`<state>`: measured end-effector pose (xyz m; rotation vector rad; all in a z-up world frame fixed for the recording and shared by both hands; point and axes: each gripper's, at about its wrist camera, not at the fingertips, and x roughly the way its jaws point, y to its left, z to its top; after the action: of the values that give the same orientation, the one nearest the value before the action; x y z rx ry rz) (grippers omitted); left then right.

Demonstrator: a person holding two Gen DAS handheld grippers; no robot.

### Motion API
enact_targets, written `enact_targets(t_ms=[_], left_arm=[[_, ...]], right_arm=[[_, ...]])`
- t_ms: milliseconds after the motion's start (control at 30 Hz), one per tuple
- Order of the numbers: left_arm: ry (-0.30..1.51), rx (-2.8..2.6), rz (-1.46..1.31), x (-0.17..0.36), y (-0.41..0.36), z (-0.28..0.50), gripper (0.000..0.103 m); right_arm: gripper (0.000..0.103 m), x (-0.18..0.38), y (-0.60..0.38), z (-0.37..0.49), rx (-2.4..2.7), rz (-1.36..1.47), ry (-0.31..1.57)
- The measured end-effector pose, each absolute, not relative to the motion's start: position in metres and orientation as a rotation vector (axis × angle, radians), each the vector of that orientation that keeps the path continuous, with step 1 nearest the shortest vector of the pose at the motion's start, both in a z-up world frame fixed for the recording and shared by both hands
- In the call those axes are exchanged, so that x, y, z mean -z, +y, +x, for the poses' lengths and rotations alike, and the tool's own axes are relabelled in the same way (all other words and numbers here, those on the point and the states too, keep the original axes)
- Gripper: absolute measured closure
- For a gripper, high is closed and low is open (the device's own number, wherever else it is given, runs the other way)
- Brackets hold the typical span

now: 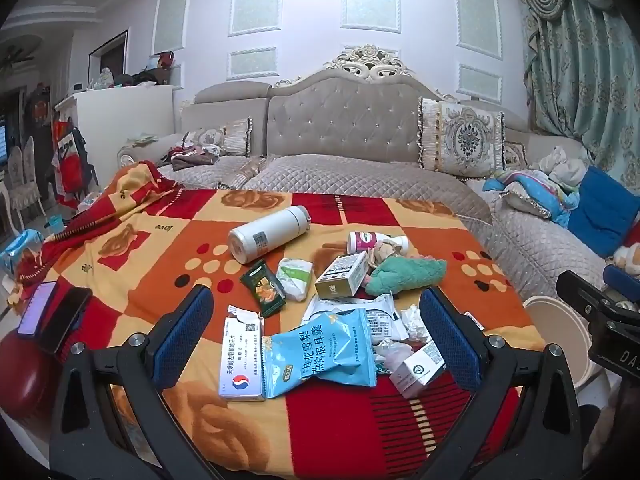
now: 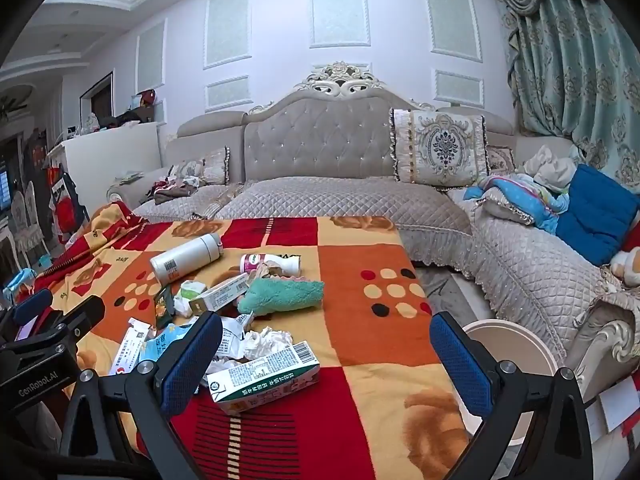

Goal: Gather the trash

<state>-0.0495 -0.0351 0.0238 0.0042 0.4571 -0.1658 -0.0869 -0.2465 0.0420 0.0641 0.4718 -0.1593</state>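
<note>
Blue-padded, each hand-held gripper, left (image 1: 316, 344) and right (image 2: 326, 364), hangs spread and empty over the litter, the bin (image 2: 516, 344) waiting just beside the desk (image 2: 360, 420).

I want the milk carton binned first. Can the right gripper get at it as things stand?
Probably yes. The right gripper is open and empty, and the milk carton lies on its side on the blanket between the fingers, top uncovered. Crumpled tissue touches its far edge but shouldn't block it.
</note>
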Motion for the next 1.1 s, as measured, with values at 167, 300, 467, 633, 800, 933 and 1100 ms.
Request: enact_targets(t_ms=[167,300,467,633,800,933,1100], left_arm=[[0.456,0.167,0.005,-0.0243,-0.0353,-0.0499,0.001],[0.452,0.169,0.007,-0.0249,-0.0373,-0.0507,0.001],[0.45,0.171,0.006,-0.0262,-0.0389,-0.0513,0.001],[0.449,0.172,0.01,-0.0261,-0.0396,-0.0518,0.001],[0.449,0.174,0.011,-0.0261,-0.0418,-0.0531,0.001],[0.449,0.174,0.012,-0.0257,-0.0429,-0.0538,0.001],[0.449,0.175,0.012,-0.0256,-0.0436,-0.0544,0.001]], right_arm=[[0.0,-0.0442,-0.2474,-0.0862,0.163,0.06,0.48],[0.0,-0.0438,-0.2472,-0.0876,0.166,0.054,0.476],[0.0,-0.0431,-0.2491,-0.0872,0.165,0.048,0.477],[0.0,-0.0464,-0.2482,-0.0855,0.165,0.056,0.474],[0.0,-0.0431,-0.2461,-0.0864,0.166,0.058,0.476],[0.0,-0.0404,-0.2516,-0.0874,0.164,0.065,0.477],[0.0,-0.04,-0.2522,-0.0869,0.161,0.076,0.48]])
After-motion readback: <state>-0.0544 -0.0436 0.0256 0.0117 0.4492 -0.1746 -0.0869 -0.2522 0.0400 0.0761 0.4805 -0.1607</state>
